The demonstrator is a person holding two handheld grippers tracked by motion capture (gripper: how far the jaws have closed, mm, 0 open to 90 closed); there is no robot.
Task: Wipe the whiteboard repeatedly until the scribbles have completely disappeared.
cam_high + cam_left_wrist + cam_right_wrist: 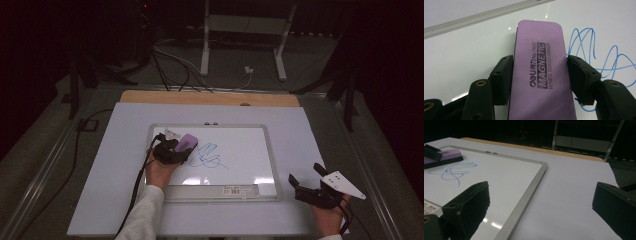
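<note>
Whiteboard (240,165), left tool (181,148) gripping eraser (540,75) lengthwise

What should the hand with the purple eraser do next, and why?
Probably slide the eraser right across the blue scribble. The left gripper grips its sides, it sits on the whiteboard just left of the lines, and none look wiped yet.
</note>
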